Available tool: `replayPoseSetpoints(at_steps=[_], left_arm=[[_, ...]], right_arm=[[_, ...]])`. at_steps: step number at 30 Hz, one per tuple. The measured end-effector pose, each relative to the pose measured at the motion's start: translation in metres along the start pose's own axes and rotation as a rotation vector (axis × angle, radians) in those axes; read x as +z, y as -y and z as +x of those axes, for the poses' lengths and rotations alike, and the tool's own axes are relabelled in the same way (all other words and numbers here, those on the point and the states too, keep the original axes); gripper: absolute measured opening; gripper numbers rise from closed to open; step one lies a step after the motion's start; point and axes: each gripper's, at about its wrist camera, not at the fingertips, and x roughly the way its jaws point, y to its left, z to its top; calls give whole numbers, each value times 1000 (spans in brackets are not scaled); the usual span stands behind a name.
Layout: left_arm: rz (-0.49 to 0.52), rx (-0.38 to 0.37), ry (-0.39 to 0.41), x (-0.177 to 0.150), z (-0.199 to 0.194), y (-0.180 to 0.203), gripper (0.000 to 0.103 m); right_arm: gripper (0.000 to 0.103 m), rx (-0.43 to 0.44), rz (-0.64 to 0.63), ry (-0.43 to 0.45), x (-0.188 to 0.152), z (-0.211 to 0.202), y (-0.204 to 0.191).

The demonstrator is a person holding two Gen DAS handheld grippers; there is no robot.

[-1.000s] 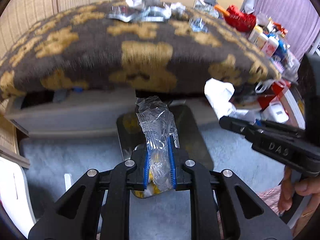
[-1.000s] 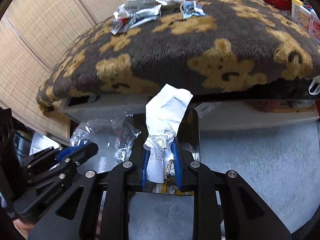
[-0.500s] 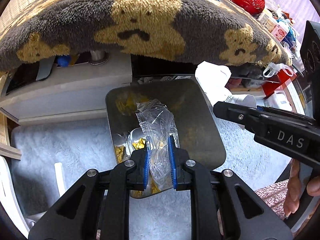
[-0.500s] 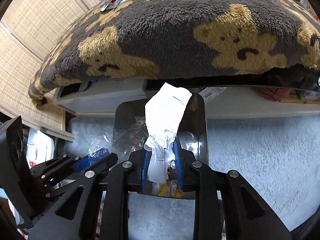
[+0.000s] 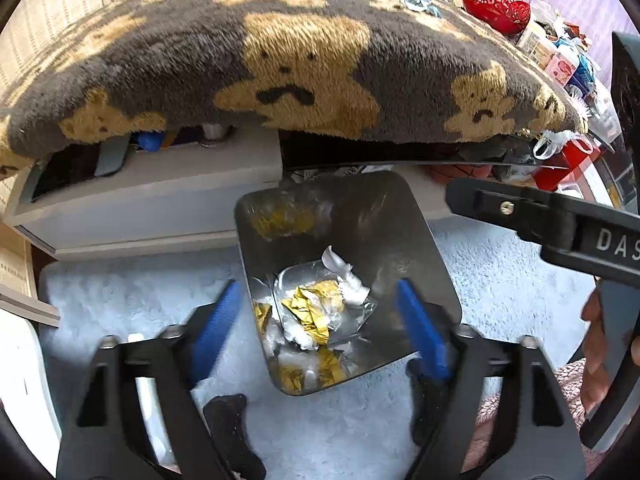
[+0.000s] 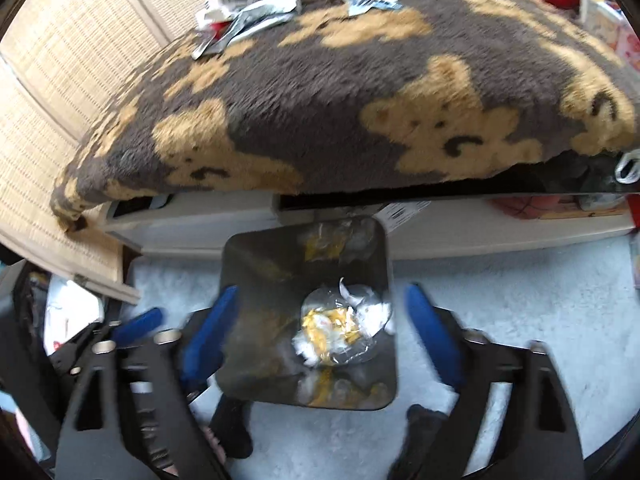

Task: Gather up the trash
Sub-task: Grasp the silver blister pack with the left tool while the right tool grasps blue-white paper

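Left of the bin (image 5: 420,240), the left claw (image 5: 316,332) has just sprung apart, empty; the right claw (image 6: 320,336) likewise. Dropped trash (image 5: 316,312) lies inside the bin, below both. Risk: wrappers (image 6: 248,4) remaining on the blanket (image 6: 320,100) above the bin could slide off, missing it.

Black hand-held gripper (image 5: 316,320) frames, blue pads (image 5: 420,332), silver screws, white "DAS" lettering.

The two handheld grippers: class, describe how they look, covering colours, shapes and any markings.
The left gripper and the right gripper match: black angular frames with triangular cut-outs, silver bolts at the pivots, and blue pads lining the fingers. In the left wrist view the right gripper's black body shows white letters "DAS". No cables show.
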Motion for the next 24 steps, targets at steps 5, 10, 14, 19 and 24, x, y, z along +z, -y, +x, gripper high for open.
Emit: replayPoseSetpoints(at_steps=[5, 10, 14, 19, 24], left_arm=[[-7, -1, 10, 5, -9, -2, 95], [-25, -21, 24, 19, -22, -2, 95], [-41, -14, 59, 40, -37, -8, 95], [-69, 14, 101, 81, -53, -23, 95], [-77, 58, 159, 133, -64, -38, 95]], right_arm=[[100, -25, 17, 35, 3, -8, 9], [100, -23, 37, 82, 15, -28, 16], [100, -35, 29, 148, 38, -51, 18], [100, -53, 29, 203, 80, -67, 21], [100, -70, 34, 253, 125, -65, 24]])
